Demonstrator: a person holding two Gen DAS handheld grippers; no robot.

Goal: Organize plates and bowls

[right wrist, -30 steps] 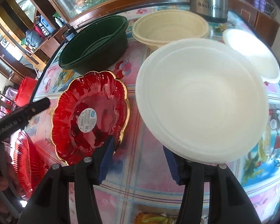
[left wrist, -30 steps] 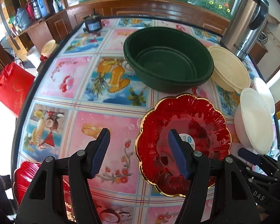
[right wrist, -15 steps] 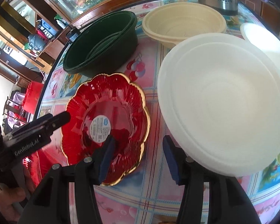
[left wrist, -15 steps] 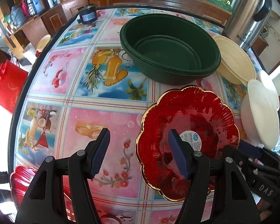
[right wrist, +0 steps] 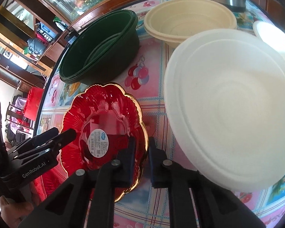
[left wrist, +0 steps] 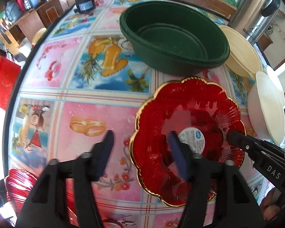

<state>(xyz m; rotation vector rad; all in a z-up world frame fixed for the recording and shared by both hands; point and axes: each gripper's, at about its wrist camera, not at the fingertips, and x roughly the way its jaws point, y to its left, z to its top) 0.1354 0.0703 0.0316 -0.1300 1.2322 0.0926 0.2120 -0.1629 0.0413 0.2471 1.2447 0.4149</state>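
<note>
The red plate (left wrist: 188, 114) with its gold scalloped rim lies on the patterned table (left wrist: 81, 114), just in front of the green basin (left wrist: 173, 43). Its near edge is hidden behind the black tongs in both views, and a white label sits on its centre, the print too small to read. The right gripper (right wrist: 141, 152) has just closed on the plate's right rim — one pad inside, one outside, gold edge pinched between. The left gripper (left wrist: 140, 152) straddles the left rim and has just been narrowing, motion-blurred; its pads stand apart from the rim and do not press it. Left of the plate, more red ware (left wrist: 18, 188) is cut off at the frame edge. Right of the plate, nearly touching, is a white bowl (right wrist: 232, 95); behind that, a cream bowl (right wrist: 190, 24). Open tablecloth lies left of the plate — clear up to the table's dark edge.
</note>
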